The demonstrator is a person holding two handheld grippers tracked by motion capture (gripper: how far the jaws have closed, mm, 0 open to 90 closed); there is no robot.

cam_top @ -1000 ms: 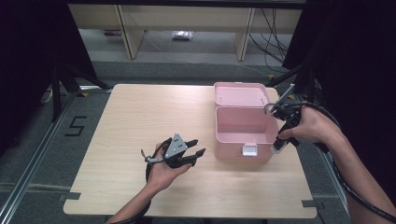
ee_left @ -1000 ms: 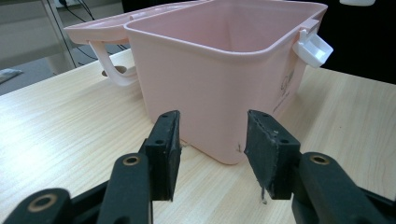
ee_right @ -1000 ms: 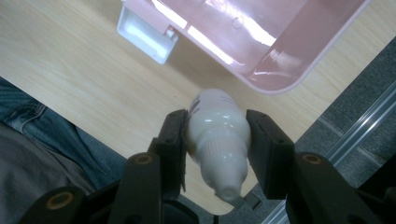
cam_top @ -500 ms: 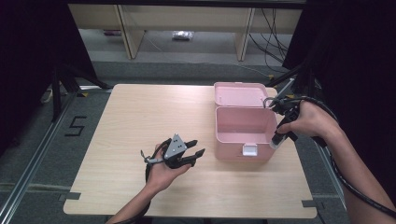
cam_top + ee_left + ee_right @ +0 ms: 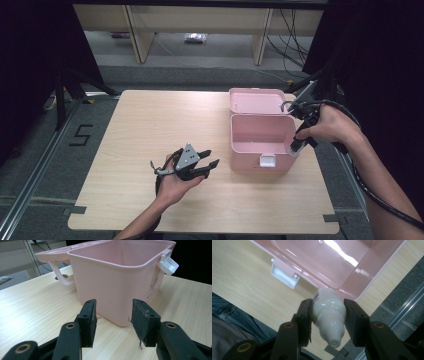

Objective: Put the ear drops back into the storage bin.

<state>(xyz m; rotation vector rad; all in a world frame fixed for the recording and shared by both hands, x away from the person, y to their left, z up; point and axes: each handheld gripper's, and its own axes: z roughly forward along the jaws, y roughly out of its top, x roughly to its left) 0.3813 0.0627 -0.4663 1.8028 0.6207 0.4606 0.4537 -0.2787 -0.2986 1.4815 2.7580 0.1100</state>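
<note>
A pink plastic box [image 5: 260, 134] stands open on the right half of the wooden table [image 5: 140, 130], its lid [image 5: 257, 101] folded back and a white latch [image 5: 268, 161] on its front wall. My right gripper [image 5: 296, 146] hangs over the box's right front corner, shut on a small white bottle [image 5: 328, 312] whose cap points back toward the camera. The bottle's body sits above the box rim [image 5: 342, 291]. My left gripper [image 5: 209, 159] rests low over the table left of the box, open and empty, its jaws aimed at the box corner [image 5: 122, 293].
The box's handle [image 5: 60, 277] lies against the table beside the lid. The table's right edge and the grey floor [image 5: 402, 292] are close to the right gripper. Shelving and cables stand beyond the far edge.
My right gripper has moved slightly down and toward the box's right front corner with the bottle. The left gripper has stayed in place.
</note>
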